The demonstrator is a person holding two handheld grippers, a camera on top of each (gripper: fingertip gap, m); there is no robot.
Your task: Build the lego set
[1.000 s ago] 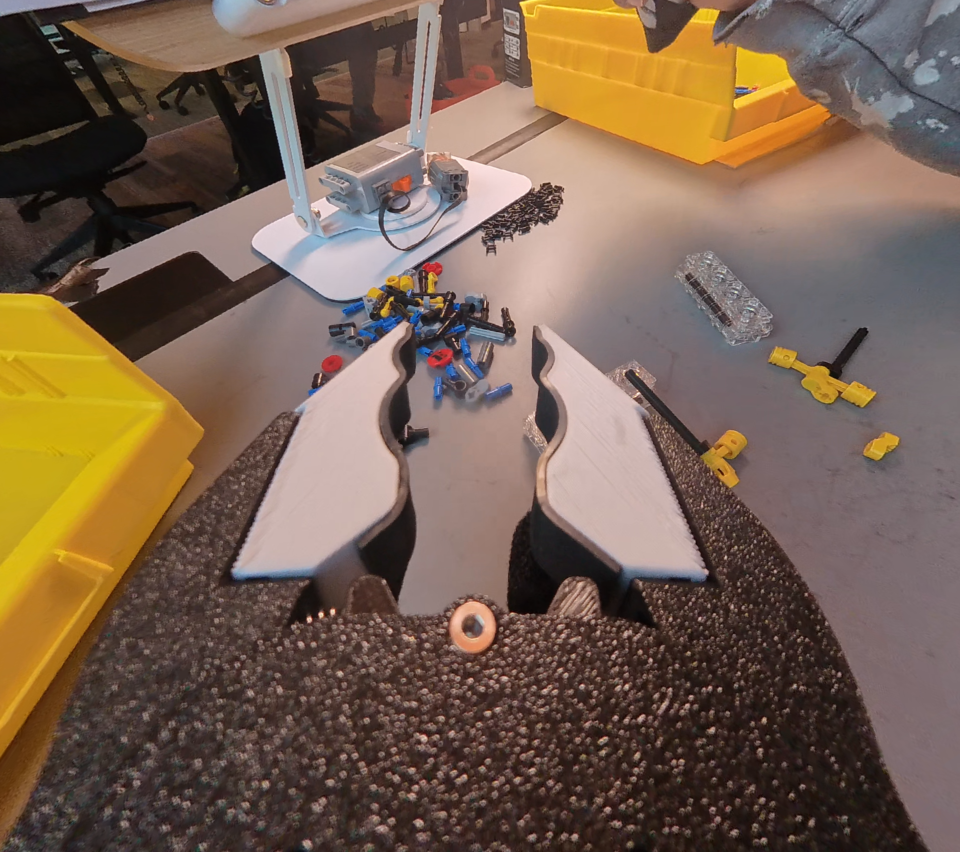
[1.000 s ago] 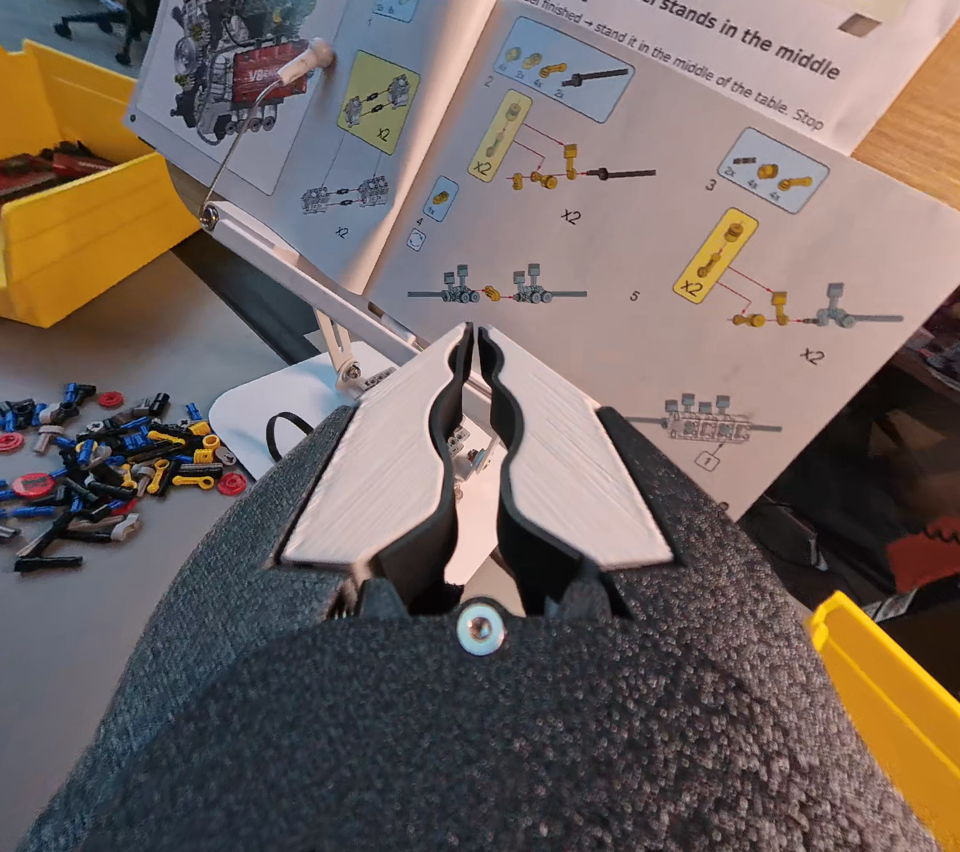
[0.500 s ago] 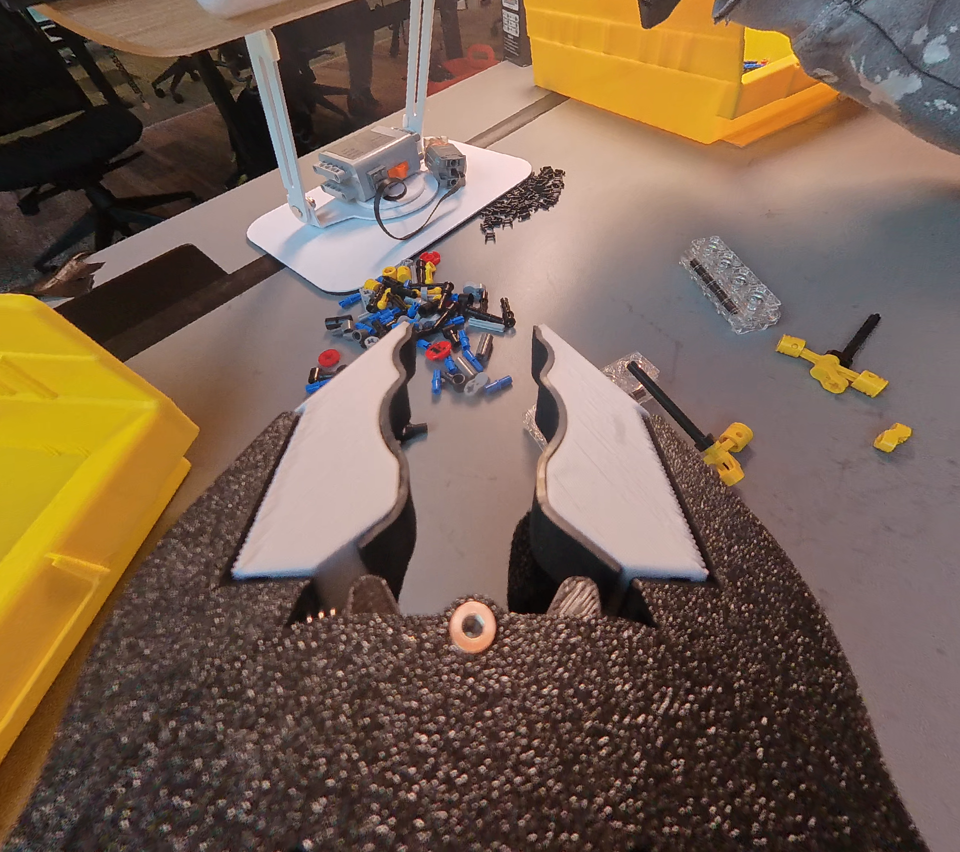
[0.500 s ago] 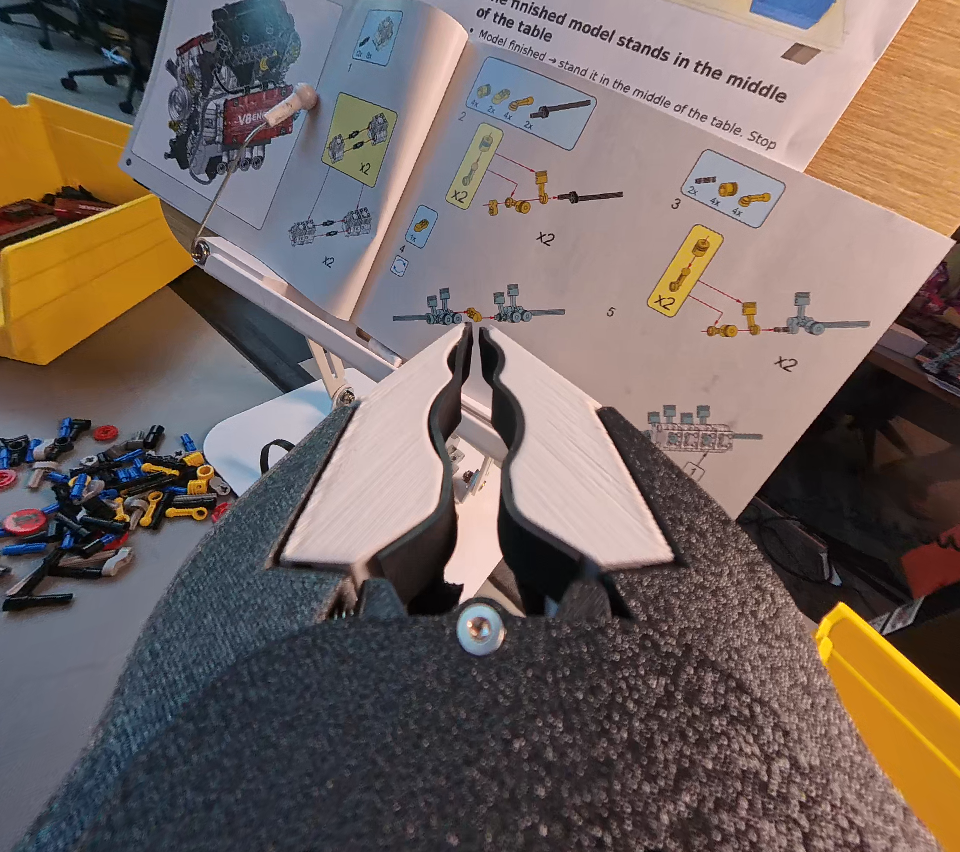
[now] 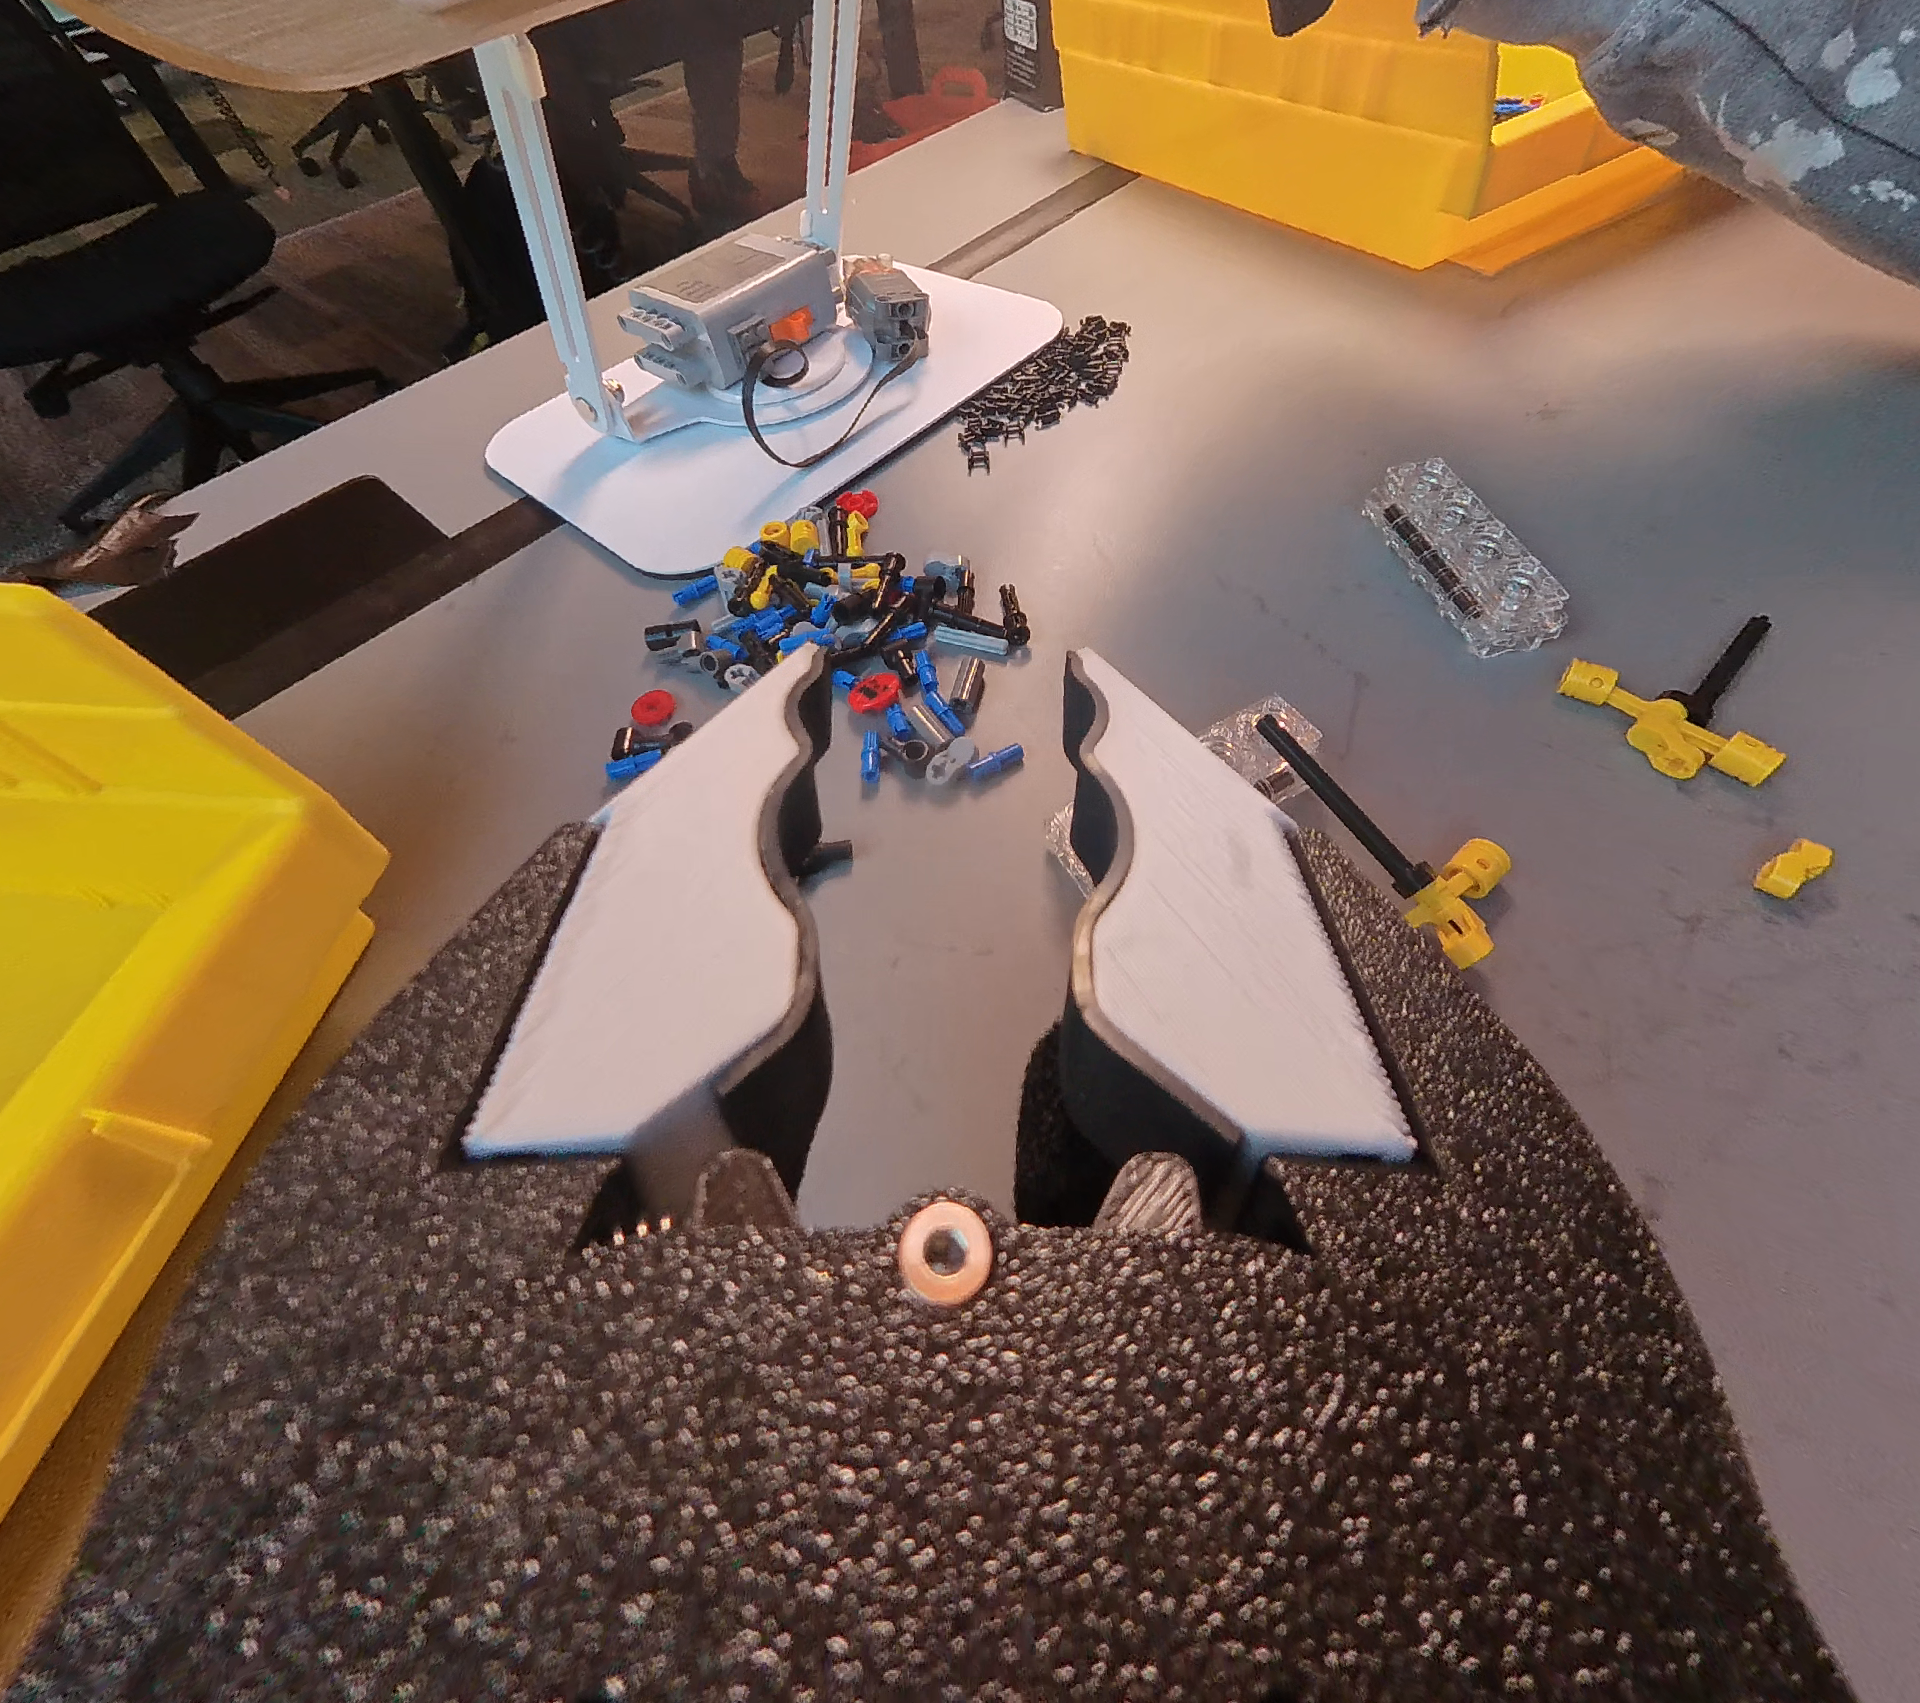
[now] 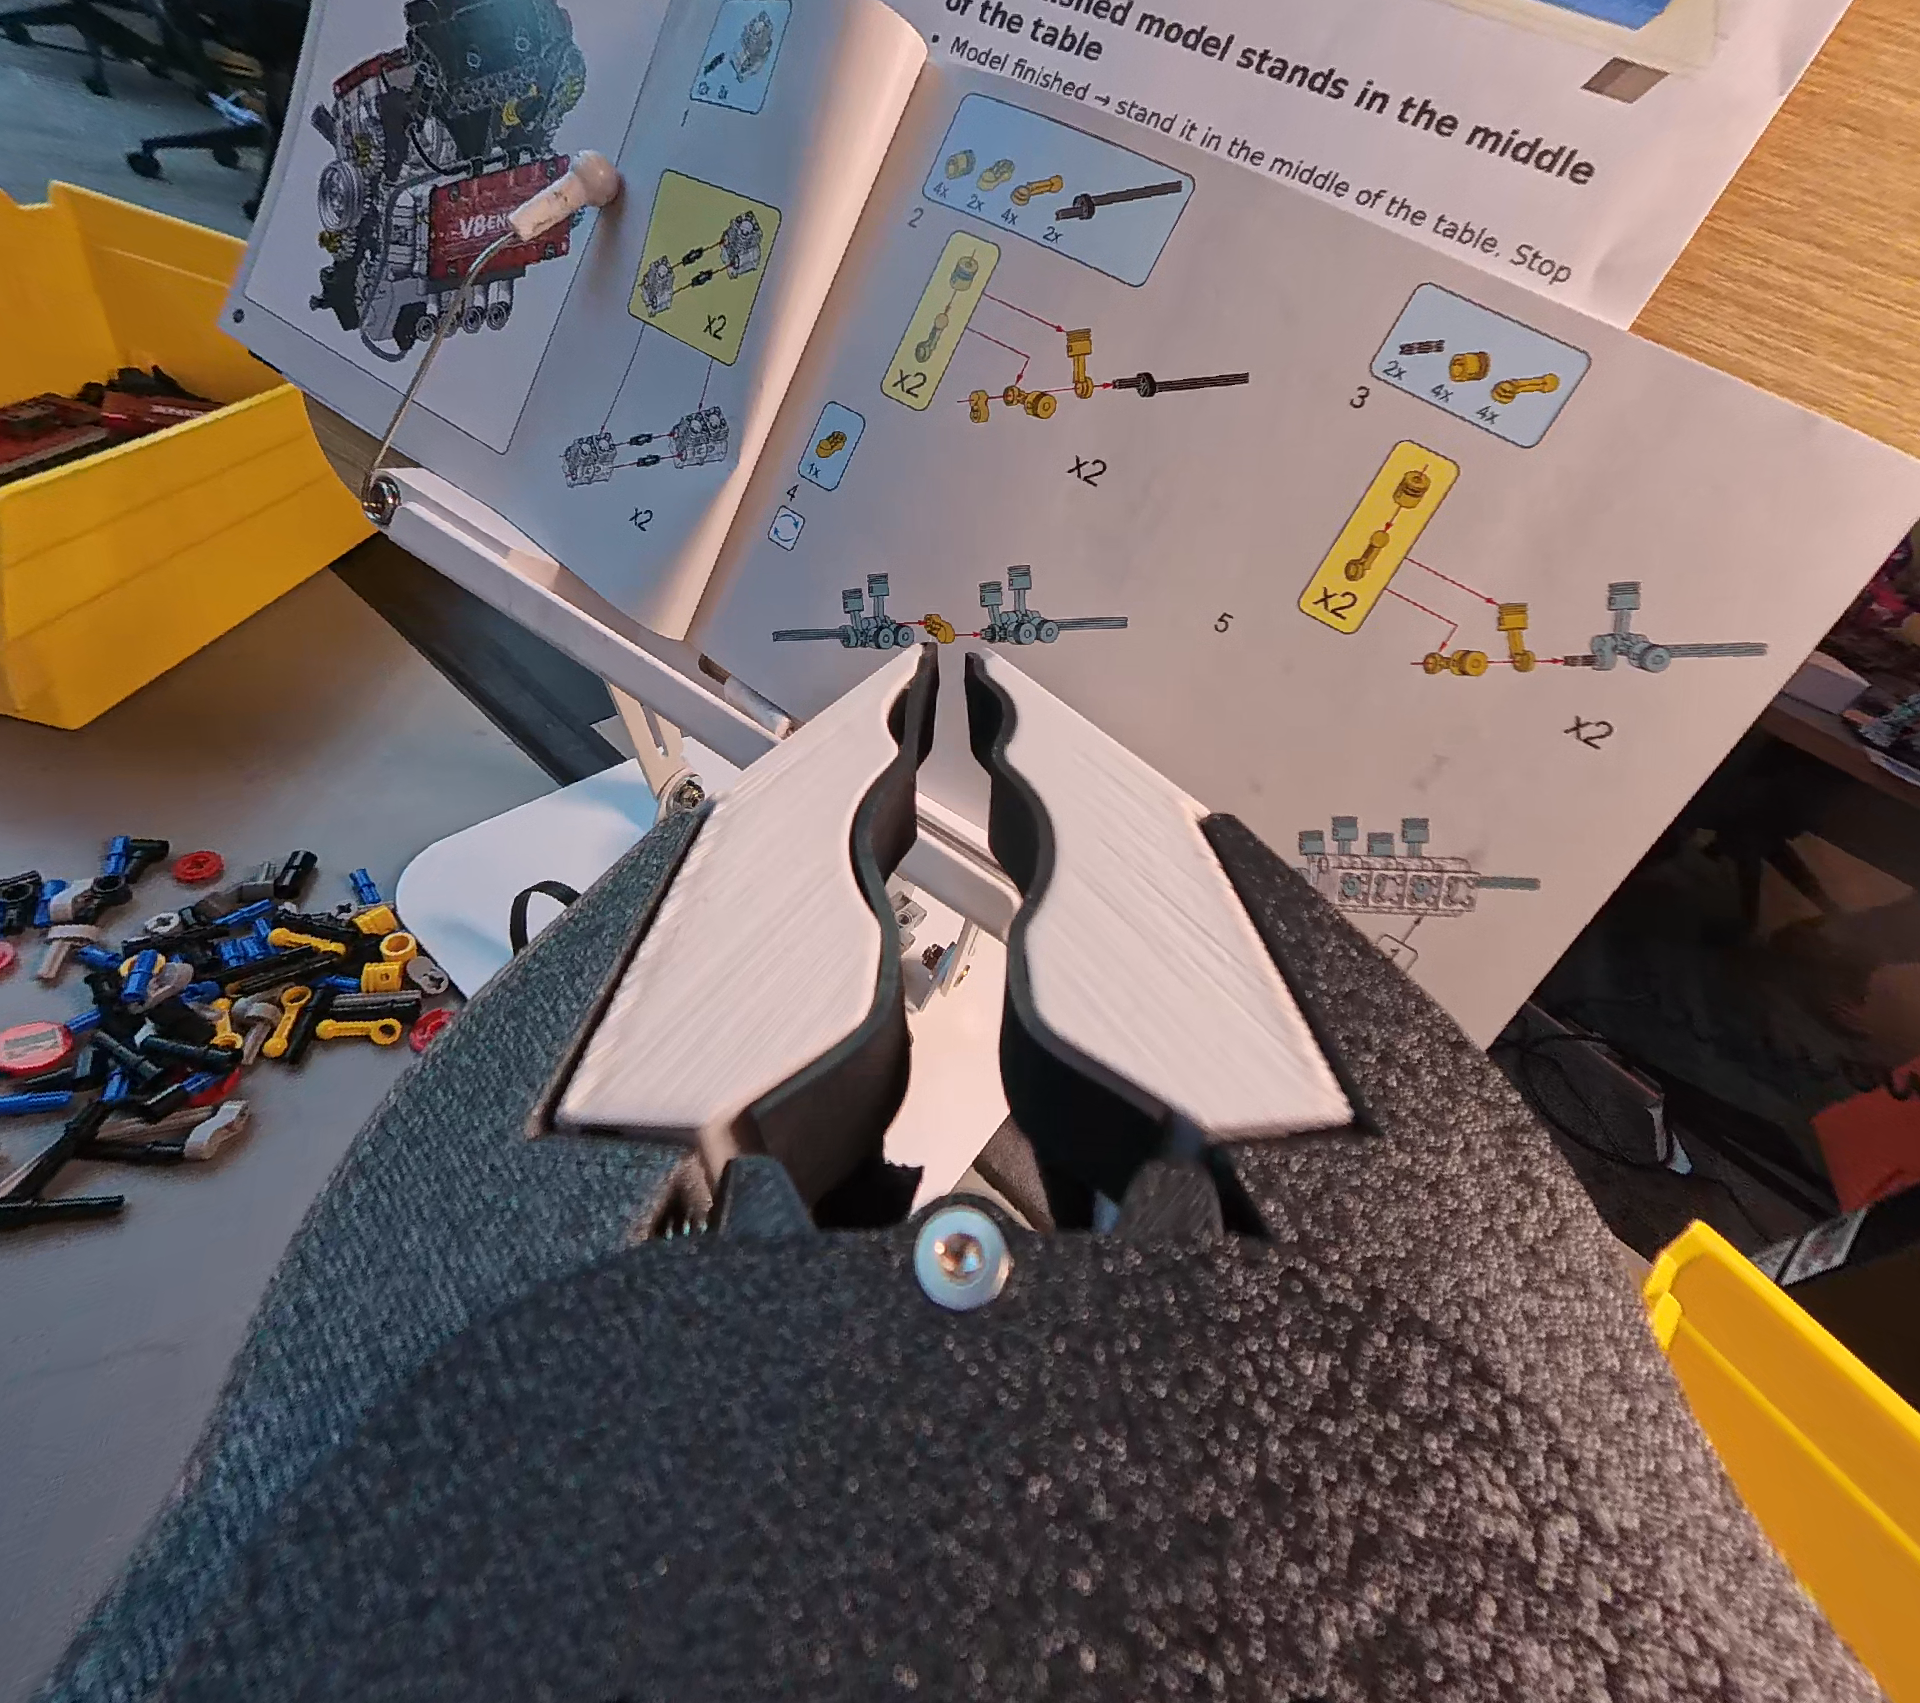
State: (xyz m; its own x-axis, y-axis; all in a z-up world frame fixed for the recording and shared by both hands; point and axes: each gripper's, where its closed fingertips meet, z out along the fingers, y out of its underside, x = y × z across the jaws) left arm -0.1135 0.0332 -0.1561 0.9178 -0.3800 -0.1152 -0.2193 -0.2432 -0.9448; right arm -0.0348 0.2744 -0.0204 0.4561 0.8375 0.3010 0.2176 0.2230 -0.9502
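While the left tongs (image 5: 945, 677) are held spread wide and empty low over the grey counter (image 5: 1351, 427), a loose pile of small blue, black, yellow and red building pieces (image 5: 842, 625) is seen just beyond their tips. A black axle with a yellow connector (image 5: 1392, 843) lies just beside the right finger, partly over a clear brick (image 5: 1262, 734). Further right, a clear studded block (image 5: 1465, 573), a yellow piston assembly (image 5: 1662, 718) and a single yellow piece (image 5: 1792, 867) are noted, well apart. A white book stand (image 5: 790, 406) carries a grey battery box (image 5: 727, 313). Yellow bins are recorded at the left (image 5: 135, 926) and far right (image 5: 1299, 126).

The right tongs (image 6: 948, 666) are raised, nearly clenched with a narrow gap and nothing gripped, pointed at an open instruction booklet (image 6: 1039, 406) on the stand.
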